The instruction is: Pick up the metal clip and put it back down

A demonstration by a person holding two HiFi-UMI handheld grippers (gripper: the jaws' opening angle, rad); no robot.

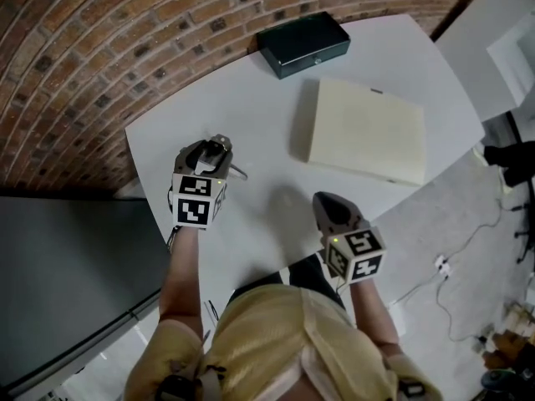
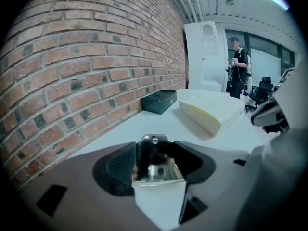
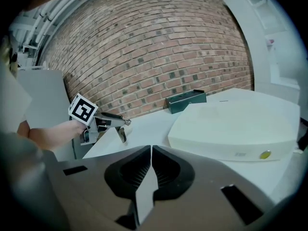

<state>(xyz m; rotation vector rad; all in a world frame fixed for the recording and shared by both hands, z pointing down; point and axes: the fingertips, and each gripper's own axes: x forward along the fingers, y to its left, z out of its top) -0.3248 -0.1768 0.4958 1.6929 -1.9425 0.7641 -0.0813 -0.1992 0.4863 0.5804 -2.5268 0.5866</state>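
A rough red-brown brick wall (image 1: 100, 48) runs along the far and left sides of a smooth white table (image 1: 251, 132). On the table's right half lies a flat, cream-coloured rectangular case (image 1: 364, 128) with rounded edges, and beyond it, at the far edge, sits a small dark green box (image 1: 303, 43) with hard corners. The left gripper (image 1: 213, 153) hovers over the near left part of the table, its ribbed black pads pressed against the metal clip (image 2: 155, 160). The clip is a shiny, bent steel piece with a small hole near its rounded top, standing upright between the jaws. The right gripper (image 3: 151, 150) is near the table's near edge, well apart from the clip, its jaws closed together with nothing between them.
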